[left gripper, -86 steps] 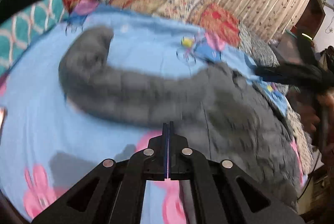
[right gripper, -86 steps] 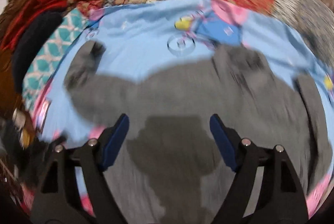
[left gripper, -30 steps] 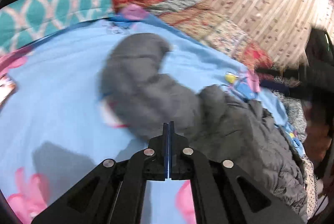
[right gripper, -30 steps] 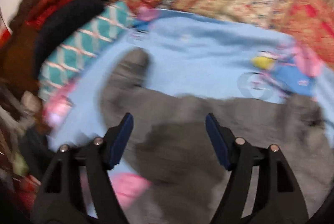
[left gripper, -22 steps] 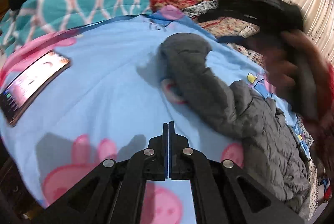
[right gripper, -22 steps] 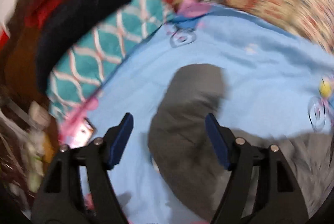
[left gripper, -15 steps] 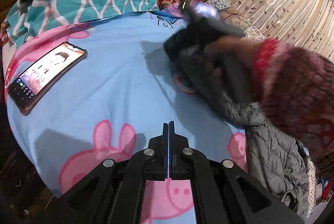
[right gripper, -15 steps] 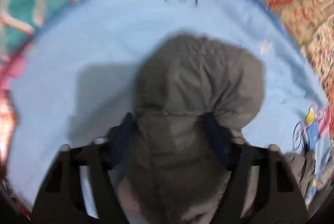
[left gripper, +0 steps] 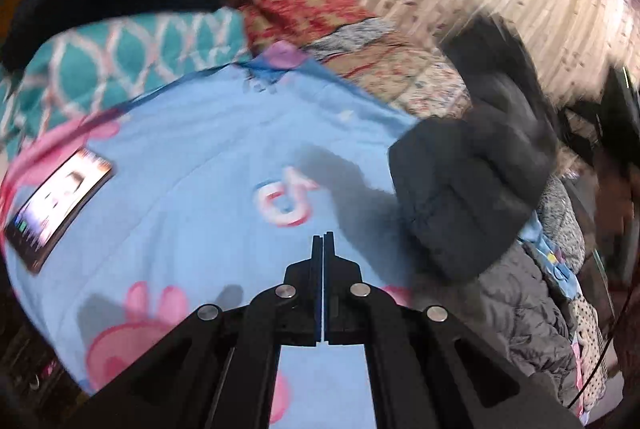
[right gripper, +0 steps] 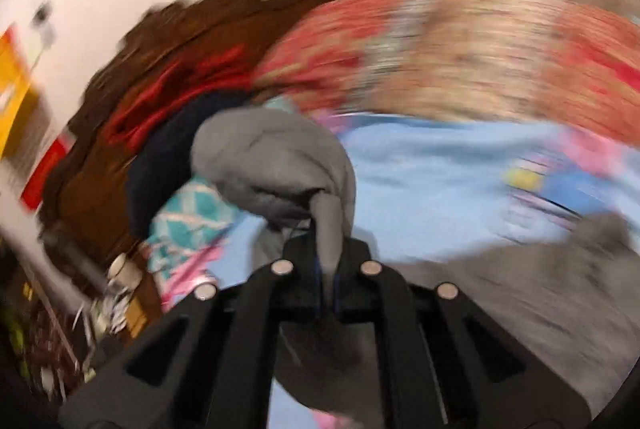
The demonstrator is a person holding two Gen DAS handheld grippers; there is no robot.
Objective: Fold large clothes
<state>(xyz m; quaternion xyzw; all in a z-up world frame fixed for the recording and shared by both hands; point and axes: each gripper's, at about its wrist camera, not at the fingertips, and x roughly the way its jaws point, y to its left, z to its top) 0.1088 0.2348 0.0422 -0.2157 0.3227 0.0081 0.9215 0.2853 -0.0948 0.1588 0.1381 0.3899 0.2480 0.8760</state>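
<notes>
I had the right tool [right gripper: 327, 269] freshly clamped on the sleeve [right gripper: 280, 165] of the grey jacket [left gripper: 516, 309], lifted off the bed [left gripper: 192, 157]. My left tool [left gripper: 322, 249] was clenched, empty. I judged folding barely begun: body unfolded.

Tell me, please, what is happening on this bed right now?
A person is folding a grey puffer jacket on a blue cartoon bedsheet. The right hand-held gripper has just closed on the jacket's sleeve, and the sleeve is off the sheet. The left hand-held gripper is shut and empty. A phone lies on the sheet.
</notes>
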